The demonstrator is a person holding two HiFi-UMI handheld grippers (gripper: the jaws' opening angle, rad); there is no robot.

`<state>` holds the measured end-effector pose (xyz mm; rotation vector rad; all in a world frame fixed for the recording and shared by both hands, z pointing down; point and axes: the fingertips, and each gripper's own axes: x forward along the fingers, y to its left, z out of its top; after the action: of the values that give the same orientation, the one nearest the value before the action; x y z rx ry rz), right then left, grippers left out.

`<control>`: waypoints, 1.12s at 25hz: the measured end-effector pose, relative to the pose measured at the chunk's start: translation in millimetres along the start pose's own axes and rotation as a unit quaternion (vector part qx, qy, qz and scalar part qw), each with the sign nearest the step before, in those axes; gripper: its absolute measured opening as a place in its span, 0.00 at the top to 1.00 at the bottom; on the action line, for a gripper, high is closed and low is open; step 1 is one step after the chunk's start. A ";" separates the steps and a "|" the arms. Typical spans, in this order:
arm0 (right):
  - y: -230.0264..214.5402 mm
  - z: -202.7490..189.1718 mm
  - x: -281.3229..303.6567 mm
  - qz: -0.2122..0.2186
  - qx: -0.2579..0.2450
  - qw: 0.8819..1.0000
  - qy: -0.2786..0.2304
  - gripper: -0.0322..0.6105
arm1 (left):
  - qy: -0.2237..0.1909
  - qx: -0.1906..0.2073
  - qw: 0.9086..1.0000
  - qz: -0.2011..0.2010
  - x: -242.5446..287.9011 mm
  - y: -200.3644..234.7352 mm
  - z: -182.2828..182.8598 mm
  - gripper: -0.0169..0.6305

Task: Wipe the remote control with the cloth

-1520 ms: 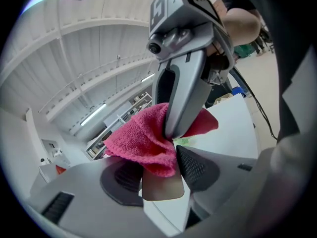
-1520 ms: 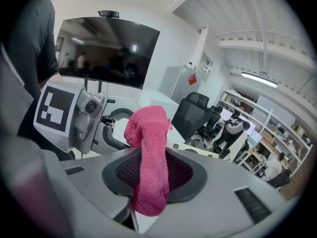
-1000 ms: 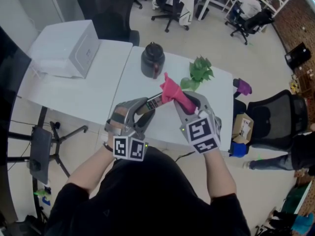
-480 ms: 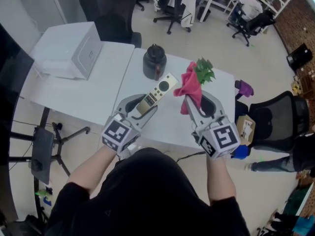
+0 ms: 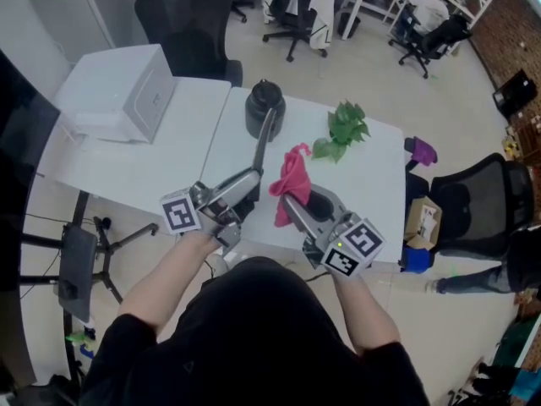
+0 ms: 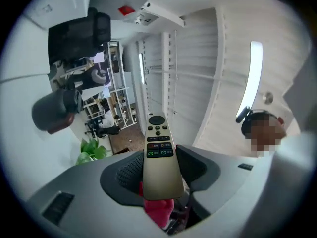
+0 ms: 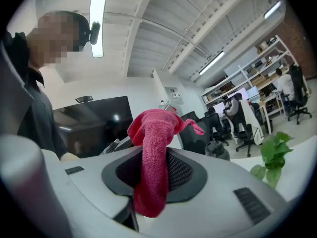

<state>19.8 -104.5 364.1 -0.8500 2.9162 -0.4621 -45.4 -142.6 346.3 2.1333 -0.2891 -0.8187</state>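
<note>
My left gripper (image 5: pixel 248 182) is shut on the lower end of the gold remote control (image 5: pixel 263 142), which points up and away, edge-on in the head view. In the left gripper view the remote control (image 6: pixel 159 157) stands between the jaws with its buttons facing the camera. My right gripper (image 5: pixel 292 203) is shut on the pink cloth (image 5: pixel 289 174), whose free end sticks up just right of the remote. The cloth (image 7: pixel 153 152) hangs bunched between the right jaws, and a bit of the cloth (image 6: pixel 158 209) shows under the remote. Both are held above the white table (image 5: pixel 372 184).
A black kettle (image 5: pixel 264 108) stands at the table's far side, a green plant sprig (image 5: pixel 342 129) to its right. A white box (image 5: pixel 118 91) sits on the adjoining table at left. Office chairs (image 5: pixel 190 15) stand beyond, and a purple object (image 5: pixel 420 150) lies off the right edge.
Both grippers drew back toward the person and tipped upward. The remote turned from flat to edge-on and upright, and the cloth moved left, close beside it.
</note>
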 end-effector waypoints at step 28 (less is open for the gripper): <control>-34.0 33.0 -1.0 -0.005 0.015 1.000 -0.025 0.77 | 0.175 -0.011 0.983 -0.060 -11.1 -16.5 -72.3 0.65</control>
<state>43.0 -139.9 342.9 -0.8597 2.8530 -0.4771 -8.6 -82.5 371.8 2.2416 0.0317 -0.4961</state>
